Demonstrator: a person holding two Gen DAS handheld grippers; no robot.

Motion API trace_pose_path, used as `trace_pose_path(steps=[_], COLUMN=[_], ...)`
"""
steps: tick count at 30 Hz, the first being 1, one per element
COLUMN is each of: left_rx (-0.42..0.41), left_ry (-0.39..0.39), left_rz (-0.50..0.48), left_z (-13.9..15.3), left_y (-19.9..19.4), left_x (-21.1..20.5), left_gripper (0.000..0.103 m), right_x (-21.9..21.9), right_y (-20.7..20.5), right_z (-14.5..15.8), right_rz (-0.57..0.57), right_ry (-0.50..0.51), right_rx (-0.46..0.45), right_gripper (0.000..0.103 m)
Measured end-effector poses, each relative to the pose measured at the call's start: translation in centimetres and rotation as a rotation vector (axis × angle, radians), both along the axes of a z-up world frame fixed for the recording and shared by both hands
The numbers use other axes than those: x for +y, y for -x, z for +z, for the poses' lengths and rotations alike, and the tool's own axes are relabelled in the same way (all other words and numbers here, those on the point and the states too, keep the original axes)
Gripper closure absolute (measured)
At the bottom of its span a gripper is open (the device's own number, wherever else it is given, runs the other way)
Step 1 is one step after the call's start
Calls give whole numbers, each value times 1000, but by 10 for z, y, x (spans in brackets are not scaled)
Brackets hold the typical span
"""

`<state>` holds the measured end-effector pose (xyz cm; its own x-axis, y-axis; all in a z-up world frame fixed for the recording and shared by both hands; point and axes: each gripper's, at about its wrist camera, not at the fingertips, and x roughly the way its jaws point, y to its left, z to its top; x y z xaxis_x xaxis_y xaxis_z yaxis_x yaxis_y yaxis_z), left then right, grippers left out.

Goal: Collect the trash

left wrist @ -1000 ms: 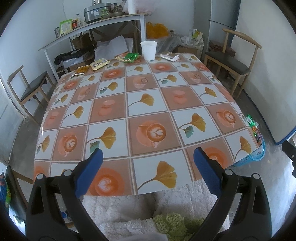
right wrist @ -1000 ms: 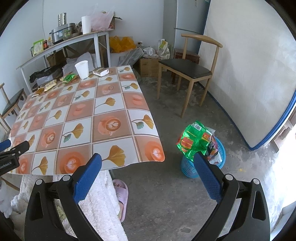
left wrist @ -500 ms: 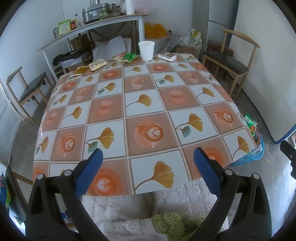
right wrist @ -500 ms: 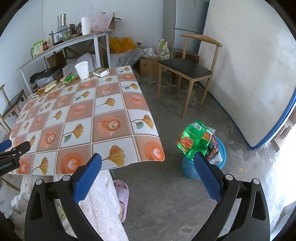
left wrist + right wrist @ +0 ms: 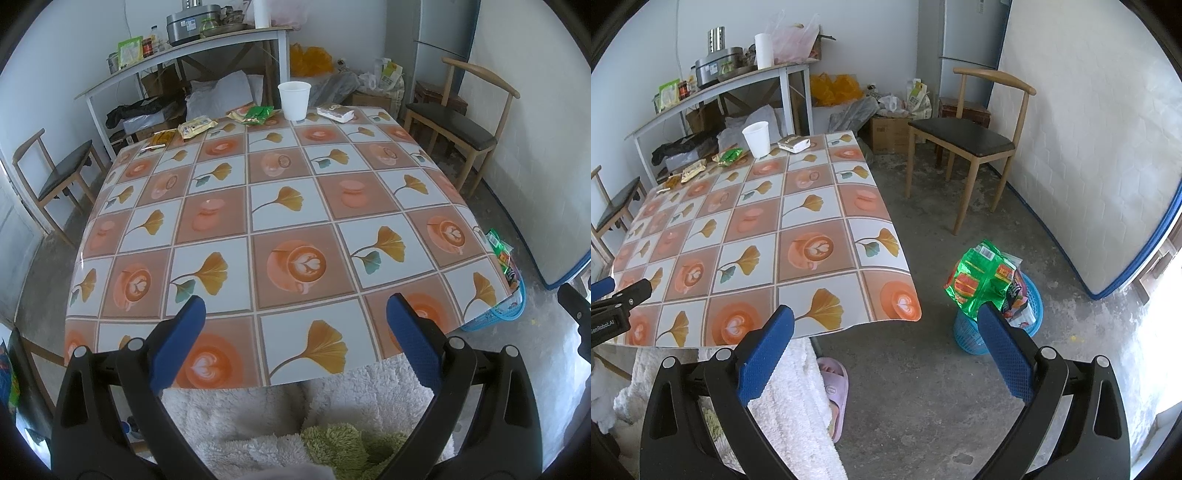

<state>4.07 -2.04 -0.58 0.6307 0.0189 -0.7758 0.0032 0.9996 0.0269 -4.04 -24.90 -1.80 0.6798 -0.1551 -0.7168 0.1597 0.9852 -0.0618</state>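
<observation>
Along the far edge of the patterned table (image 5: 288, 206) lie a white paper cup (image 5: 294, 100), a white packet (image 5: 335, 112), a green wrapper (image 5: 255, 115), a yellow snack packet (image 5: 197, 127) and small orange wrappers (image 5: 159, 139). My left gripper (image 5: 293, 334) hangs open over the table's near edge, holding nothing. My right gripper (image 5: 886, 345) is open over the floor, to the right of the table (image 5: 757, 240). A blue basket (image 5: 997, 325) on the floor is stuffed with a green bag (image 5: 979, 280) and other wrappers. The same basket (image 5: 498, 314) peeks out past the table's right corner.
Wooden chairs stand at the right (image 5: 967, 140) and at the left (image 5: 59, 173). A cluttered side table (image 5: 184, 62) runs along the back wall. A mattress (image 5: 1089, 147) leans on the right wall. White fluffy fabric (image 5: 288, 413) and a pink slipper (image 5: 833, 391) lie below.
The left gripper's view has drifted slightly, so the table sits a little higher and to the left in frame. The right gripper has barely moved. Both stay open.
</observation>
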Motion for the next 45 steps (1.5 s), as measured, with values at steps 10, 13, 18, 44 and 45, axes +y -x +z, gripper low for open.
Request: trace_pose_path(steps=[10,13,18,44,45], left_rx=[7,6,7,7,6], left_ry=[4,6,6,7,7], left_rz=[3,4,2,2,2], left_z=[-1,-1,-1,-1,-1], left_y=[3,3,1,1,1], left_x=[-3,-3,-1,-1,-1], left_gripper=[9,9,9,9,9], right_x=[3,2,2,1,2], right_y=[1,2,1,2,1], right_z=[1,0,0,0,0], right_rz=[1,-1,0,1,2], right_ry=[0,-1,-1,-3,-3], right_rx=[0,0,0,-3,-4], right_gripper=[7,7,7,7,7])
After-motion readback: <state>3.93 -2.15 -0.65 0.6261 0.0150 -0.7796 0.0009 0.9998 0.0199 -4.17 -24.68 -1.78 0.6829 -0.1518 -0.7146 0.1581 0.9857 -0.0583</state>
